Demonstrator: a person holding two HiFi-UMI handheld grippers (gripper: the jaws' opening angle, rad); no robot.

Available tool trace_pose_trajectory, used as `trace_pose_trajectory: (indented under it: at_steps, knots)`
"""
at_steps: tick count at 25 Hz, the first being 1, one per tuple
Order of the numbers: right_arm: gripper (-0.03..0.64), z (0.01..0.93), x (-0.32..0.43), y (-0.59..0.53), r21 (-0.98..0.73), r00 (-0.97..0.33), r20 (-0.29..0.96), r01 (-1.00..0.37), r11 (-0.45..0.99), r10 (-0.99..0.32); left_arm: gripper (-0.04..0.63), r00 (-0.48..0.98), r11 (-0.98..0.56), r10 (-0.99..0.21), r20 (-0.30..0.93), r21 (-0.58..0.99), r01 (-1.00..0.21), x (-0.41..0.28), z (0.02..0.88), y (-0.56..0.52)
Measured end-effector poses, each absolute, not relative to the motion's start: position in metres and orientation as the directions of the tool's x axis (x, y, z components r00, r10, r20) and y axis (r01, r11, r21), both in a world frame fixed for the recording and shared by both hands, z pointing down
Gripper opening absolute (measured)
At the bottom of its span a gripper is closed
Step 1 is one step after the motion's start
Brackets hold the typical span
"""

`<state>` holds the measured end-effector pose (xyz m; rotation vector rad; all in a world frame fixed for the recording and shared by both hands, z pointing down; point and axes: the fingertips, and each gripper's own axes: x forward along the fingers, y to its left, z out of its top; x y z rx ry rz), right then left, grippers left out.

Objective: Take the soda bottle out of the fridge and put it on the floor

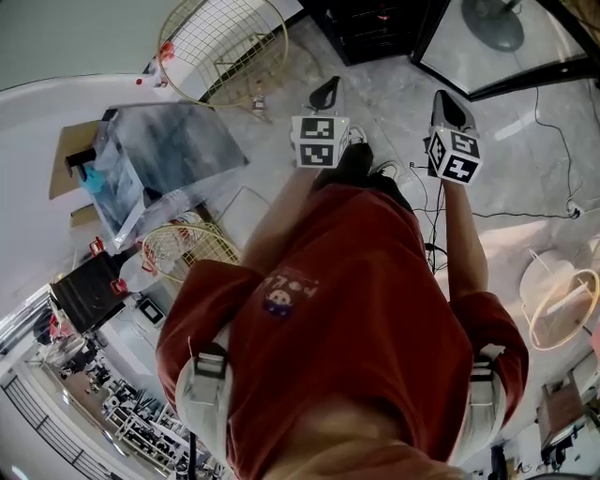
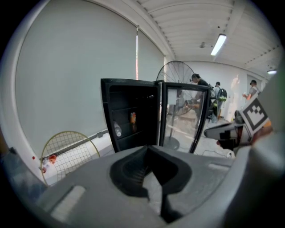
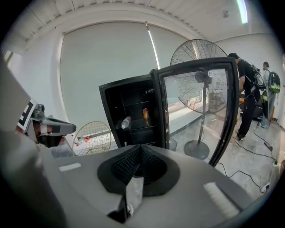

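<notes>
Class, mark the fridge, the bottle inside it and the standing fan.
fridge (image 3: 108, 113), right gripper view, on its left side wall.
bottle (image 3: 126, 122), right gripper view, on its clear body.
fan (image 3: 196, 51), right gripper view, on its wire guard.

no readable text or numbers, small print (image 1: 279, 298) on the red shirt (image 1: 375, 309) too blurred

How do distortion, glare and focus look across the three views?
Head view: strong fisheye, floor curves, detail sharp. Left gripper view: dark round vignette, left tongs soft up close, fridge sharp. Right gripper view: same vignette, ceiling light blown out.
</notes>
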<state>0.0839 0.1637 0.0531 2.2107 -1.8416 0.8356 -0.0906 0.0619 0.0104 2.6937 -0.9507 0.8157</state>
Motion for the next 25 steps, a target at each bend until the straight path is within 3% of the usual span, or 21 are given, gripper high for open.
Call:
trace_pose_trajectory:
  at_steps: [13,25]
  knots:
    - [0.000,0.043,0.100,0.065,-0.210,0.072,0.510,-0.956,-0.205,-0.857,-0.001,0.652,-0.756,-0.532,0.540,0.044,-0.653,-0.069,0.027,-0.033]
    - [0.000,0.049,0.065,-0.030,-0.189,-0.017,0.513,-0.977,-0.094,-0.858,-0.001,0.630,-0.709,-0.572,0.525,0.068,-0.702,-0.091,0.041,-0.104]
